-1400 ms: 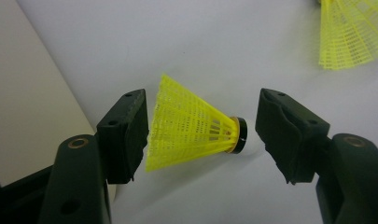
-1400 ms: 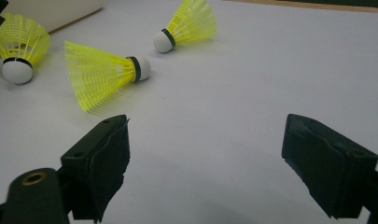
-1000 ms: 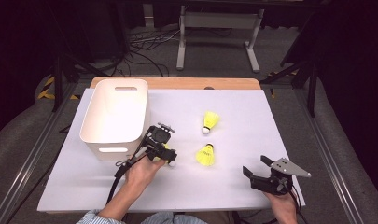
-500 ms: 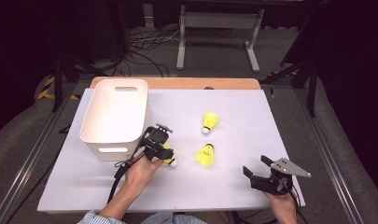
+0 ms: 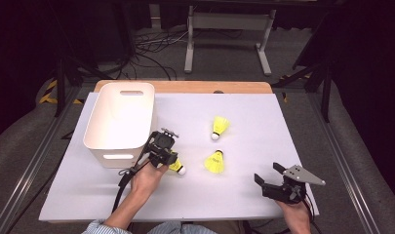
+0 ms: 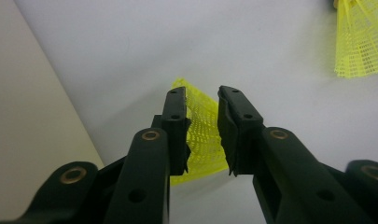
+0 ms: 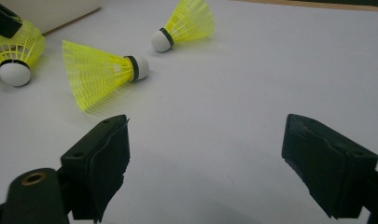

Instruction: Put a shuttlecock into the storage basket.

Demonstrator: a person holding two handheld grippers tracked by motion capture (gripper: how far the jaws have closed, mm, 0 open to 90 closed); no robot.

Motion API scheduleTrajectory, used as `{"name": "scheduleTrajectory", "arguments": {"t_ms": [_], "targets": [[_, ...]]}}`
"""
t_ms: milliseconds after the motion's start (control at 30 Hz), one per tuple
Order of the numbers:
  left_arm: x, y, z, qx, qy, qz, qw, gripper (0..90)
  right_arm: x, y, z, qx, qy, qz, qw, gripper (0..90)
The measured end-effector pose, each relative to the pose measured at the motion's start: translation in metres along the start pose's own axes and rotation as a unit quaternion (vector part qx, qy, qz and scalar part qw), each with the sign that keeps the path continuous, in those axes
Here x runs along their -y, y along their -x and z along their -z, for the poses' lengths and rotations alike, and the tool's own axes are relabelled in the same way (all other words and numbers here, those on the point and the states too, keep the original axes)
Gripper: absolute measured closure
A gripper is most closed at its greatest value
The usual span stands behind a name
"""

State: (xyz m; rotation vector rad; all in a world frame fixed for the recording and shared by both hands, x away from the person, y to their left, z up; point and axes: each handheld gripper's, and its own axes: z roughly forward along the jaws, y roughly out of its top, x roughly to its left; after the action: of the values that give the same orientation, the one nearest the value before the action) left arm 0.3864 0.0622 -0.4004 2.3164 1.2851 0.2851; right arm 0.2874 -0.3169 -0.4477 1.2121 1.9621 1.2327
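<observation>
your left gripper (image 5: 167, 157) has pinched the yellow shuttlecock (image 5: 176, 166) by its skirt, left of centre beside the white bin (image 5: 119, 117) — lift it over the rim next. your right gripper (image 5: 273, 178), lower right, sits wide open.

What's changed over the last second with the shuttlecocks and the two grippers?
The left gripper has shifted slightly toward the person, its fingers pinching the shuttlecock skirt. The other two shuttlecocks, the white bin and the open right gripper stayed put.
</observation>
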Motion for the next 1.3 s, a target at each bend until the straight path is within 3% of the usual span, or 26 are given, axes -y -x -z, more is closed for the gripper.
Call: {"name": "scheduleTrajectory", "arguments": {"t_ms": [100, 300, 733, 1300], "targets": [[0.001, -0.001, 0.001, 0.000, 0.013, -0.002, 0.9999, 82.9, 0.000, -0.001, 0.000, 0.001, 0.000, 0.001, 1.0000, 15.3], [0.001, 0.001, 0.002, -0.001, 0.014, -0.009, 0.9999, 88.8, -0.001, -0.001, 0.002, 0.003, 0.006, 0.005, 1.0000, 15.4], [-0.004, 0.002, 0.008, 0.034, 0.022, -0.016, 0.9991, 90.0, 0.000, -0.001, 0.001, 0.002, 0.003, 0.003, 1.0000, 15.4], [-0.011, 0.004, 0.017, 0.052, 0.024, -0.029, 0.9979, 90.0, 0.000, -0.001, 0.001, 0.002, 0.004, 0.004, 1.0000, 15.3]]}}
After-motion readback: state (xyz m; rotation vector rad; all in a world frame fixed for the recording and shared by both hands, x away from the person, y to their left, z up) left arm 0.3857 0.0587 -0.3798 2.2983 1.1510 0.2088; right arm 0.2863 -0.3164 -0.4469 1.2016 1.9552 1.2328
